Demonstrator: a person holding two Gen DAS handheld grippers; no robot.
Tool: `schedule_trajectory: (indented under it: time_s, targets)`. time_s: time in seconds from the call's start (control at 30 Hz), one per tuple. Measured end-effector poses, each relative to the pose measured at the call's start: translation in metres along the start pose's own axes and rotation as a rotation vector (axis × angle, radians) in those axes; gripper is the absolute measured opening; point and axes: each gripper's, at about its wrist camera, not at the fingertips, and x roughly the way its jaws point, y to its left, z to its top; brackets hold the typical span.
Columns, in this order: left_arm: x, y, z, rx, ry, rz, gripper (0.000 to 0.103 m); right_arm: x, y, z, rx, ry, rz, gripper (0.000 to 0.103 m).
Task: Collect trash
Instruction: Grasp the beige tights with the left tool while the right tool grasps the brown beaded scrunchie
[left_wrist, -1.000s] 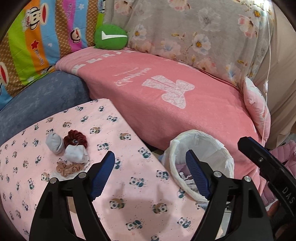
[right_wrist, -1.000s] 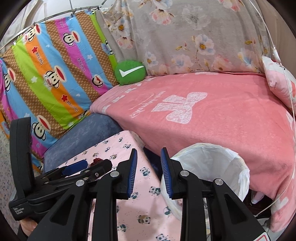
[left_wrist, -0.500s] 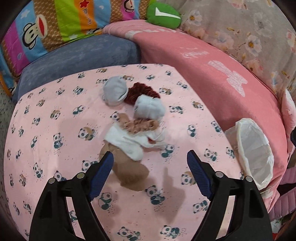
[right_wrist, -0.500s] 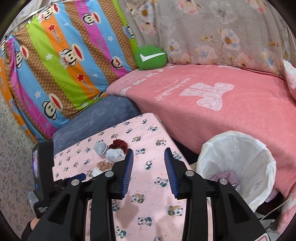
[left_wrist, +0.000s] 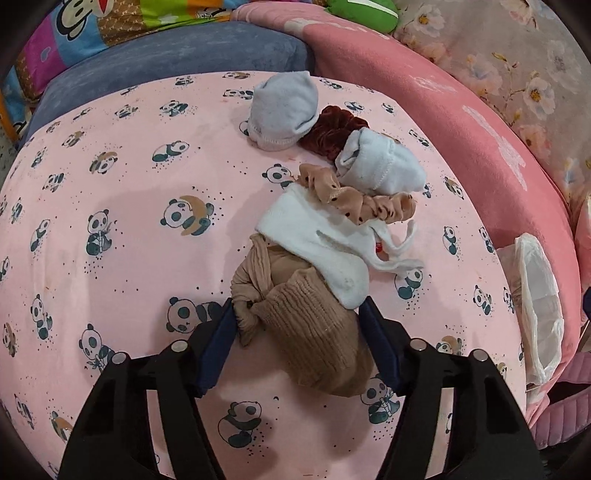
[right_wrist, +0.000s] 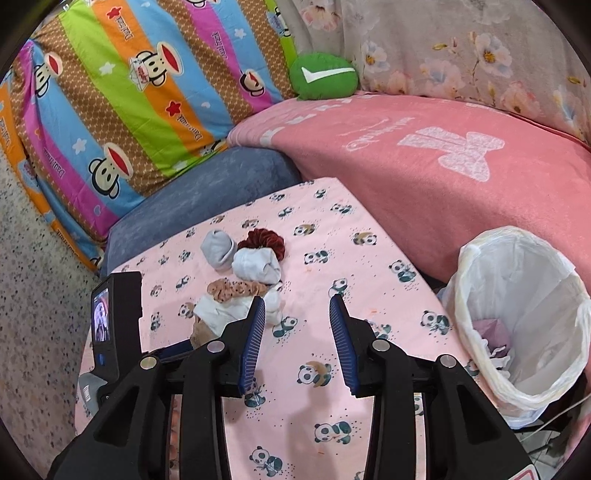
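A pile of small cloth items lies on the pink panda-print table: a tan knotted stocking, a white sock, a tan dotted scrunchie, a dark red scrunchie and two pale grey socks. My left gripper is open, low on the table, its fingers on either side of the tan stocking. My right gripper is open and empty, above the table to the right of the pile. The white-lined trash bin stands to its right.
A pink sofa blanket runs behind the table, with a green cushion, a striped monkey-print cover and a blue seat cushion. The bin's edge also shows in the left wrist view. The left gripper's camera body is at left.
My left gripper has swung from the bin to the pile, dropped low and narrowed its jaws around the tan stocking. My right gripper has opened wider.
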Motion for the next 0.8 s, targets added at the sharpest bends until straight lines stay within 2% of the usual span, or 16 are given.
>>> schedule_trajectory:
  time_s: [0.1,0.13,0.37,0.53,0.8]
  targets:
    - [-0.001,0.002,-0.001,0.017,0.013,-0.039,0.032,0.012,0.005,-0.004,-0.006,0.027,0.003,0.038]
    - [-0.002,0.004,-0.001,0.015,0.020,-0.054,0.029,0.014,0.005,-0.004,-0.007,0.031,0.004,0.038]
    - [-0.030,0.015,-0.003,0.030,0.004,-0.109,0.027,0.043,0.026,-0.002,-0.033,0.078,0.044,0.038]
    - [-0.050,0.028,-0.003,0.048,-0.017,-0.099,0.027,0.071,0.041,0.005,-0.031,0.114,0.084,0.038]
    - [-0.045,0.042,-0.006,0.065,0.009,-0.071,0.027,0.112,0.071,-0.002,-0.058,0.206,0.142,0.038]
